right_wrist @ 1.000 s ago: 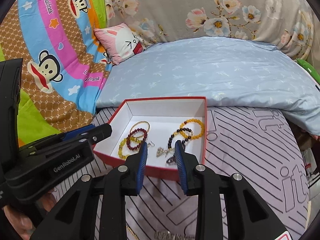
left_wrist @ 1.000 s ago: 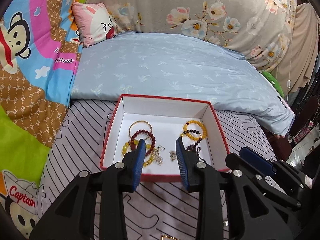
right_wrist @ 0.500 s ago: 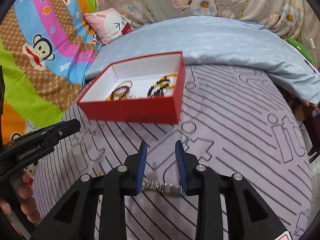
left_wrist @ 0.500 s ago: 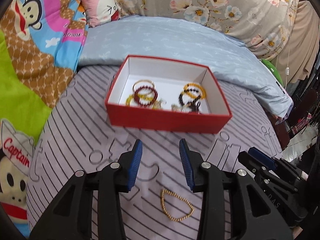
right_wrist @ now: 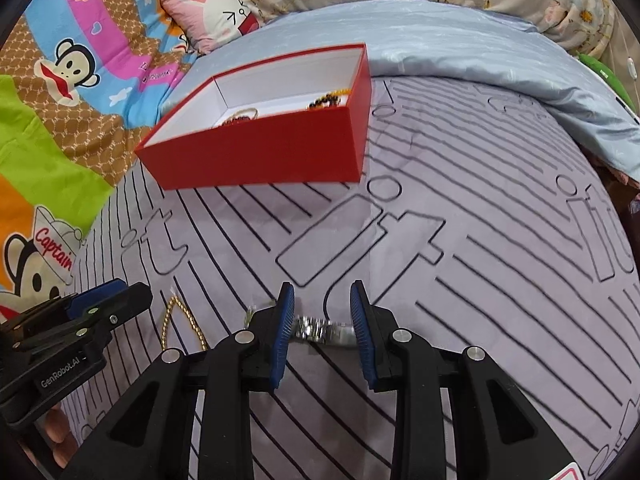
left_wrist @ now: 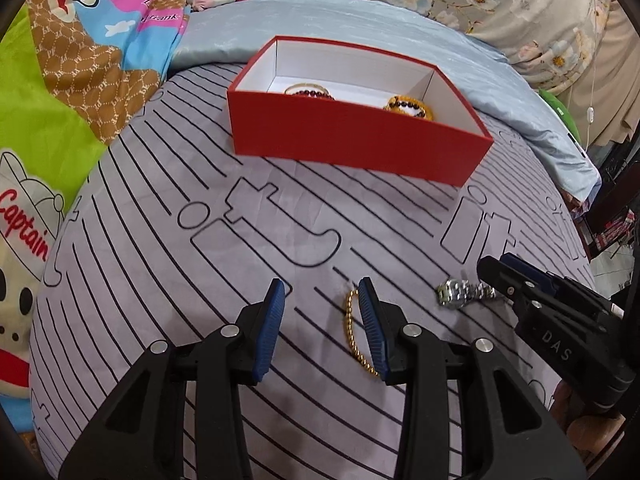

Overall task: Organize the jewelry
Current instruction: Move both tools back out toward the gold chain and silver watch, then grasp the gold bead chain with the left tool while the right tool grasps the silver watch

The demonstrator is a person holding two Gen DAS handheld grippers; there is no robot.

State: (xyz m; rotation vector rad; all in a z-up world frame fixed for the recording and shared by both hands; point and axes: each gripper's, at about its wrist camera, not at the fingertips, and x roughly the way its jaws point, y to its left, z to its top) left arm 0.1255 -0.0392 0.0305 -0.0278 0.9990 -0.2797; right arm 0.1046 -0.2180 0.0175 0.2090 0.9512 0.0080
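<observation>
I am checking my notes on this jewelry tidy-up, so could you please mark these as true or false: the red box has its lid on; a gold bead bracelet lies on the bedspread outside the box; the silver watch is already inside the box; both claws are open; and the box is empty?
1. The red box has its lid on. False: it is open on top, showing its white inside.
2. A gold bead bracelet lies on the striped bedspread outside the box. True.
3. The silver watch is inside the box. False: it lies on the bedspread between the right claw's fingers.
4. Both claws are open. True: the left claw too grips nothing.
5. The box is empty. False: beaded bracelets lie inside.
</observation>
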